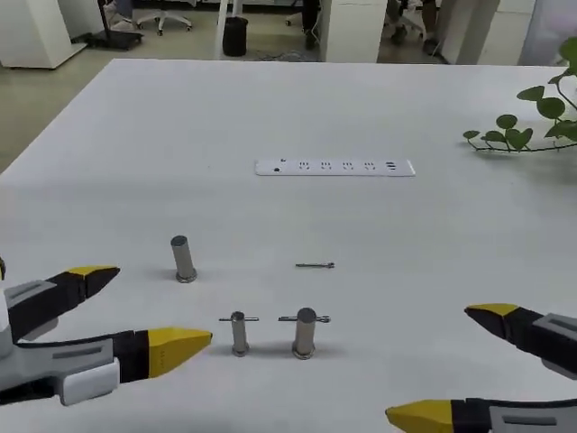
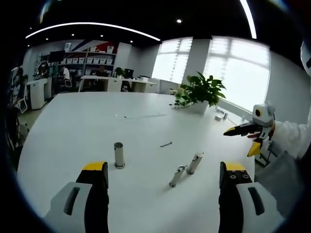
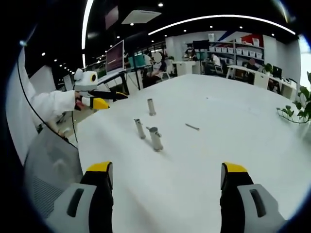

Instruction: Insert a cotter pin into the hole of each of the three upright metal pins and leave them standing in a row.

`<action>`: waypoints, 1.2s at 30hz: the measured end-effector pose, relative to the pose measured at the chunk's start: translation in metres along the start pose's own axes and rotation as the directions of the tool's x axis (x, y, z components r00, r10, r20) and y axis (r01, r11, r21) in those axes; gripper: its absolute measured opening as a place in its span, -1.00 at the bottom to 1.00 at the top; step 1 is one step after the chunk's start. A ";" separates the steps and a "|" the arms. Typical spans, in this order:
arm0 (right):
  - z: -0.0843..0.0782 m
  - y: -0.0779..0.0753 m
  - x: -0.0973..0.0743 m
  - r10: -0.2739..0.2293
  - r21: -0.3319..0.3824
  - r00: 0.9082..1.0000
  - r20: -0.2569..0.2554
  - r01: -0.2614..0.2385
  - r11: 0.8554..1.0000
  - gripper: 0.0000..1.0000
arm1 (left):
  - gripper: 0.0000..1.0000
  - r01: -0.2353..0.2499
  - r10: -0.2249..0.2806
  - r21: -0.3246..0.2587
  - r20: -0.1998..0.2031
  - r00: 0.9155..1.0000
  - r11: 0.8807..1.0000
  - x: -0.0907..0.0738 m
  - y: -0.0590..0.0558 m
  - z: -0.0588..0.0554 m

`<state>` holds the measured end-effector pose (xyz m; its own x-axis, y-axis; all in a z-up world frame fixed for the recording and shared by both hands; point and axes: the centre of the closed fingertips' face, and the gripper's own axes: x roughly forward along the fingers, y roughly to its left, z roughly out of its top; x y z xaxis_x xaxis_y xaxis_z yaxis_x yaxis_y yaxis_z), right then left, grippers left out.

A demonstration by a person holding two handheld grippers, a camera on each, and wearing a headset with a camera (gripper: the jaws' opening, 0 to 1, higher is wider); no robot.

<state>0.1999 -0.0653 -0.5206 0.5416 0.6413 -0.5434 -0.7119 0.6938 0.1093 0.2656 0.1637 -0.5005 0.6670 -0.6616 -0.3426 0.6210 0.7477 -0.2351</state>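
My yellow-tipped left claw (image 1: 160,305) and right claw (image 1: 429,363) gape open. Two upright silver metal pins (image 1: 239,336) (image 1: 305,334) hold thin cotter pins (image 1: 305,318); the third silver pin (image 1: 183,259) stands bare.

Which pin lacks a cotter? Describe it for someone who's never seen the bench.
On the white table, look nearer than the power strip to three upright metal pins. The middle pin and right pin stand close together in front; the left pin stands alone, farther back. Its top is bare, while each of theirs carries a cotter crosswise.
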 end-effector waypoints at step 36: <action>-0.020 -0.003 -0.015 -0.056 0.068 0.997 -0.056 0.060 0.996 0.75 | -0.07 -0.122 0.136 0.112 -0.125 0.983 0.986 0.076 0.074 -0.020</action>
<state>0.1850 -0.0836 -0.5297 0.5549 0.5821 -0.5943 -0.6463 0.7515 0.1326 0.3541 0.1698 -0.5617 0.6887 -0.5415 -0.4821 0.5767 0.8122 -0.0883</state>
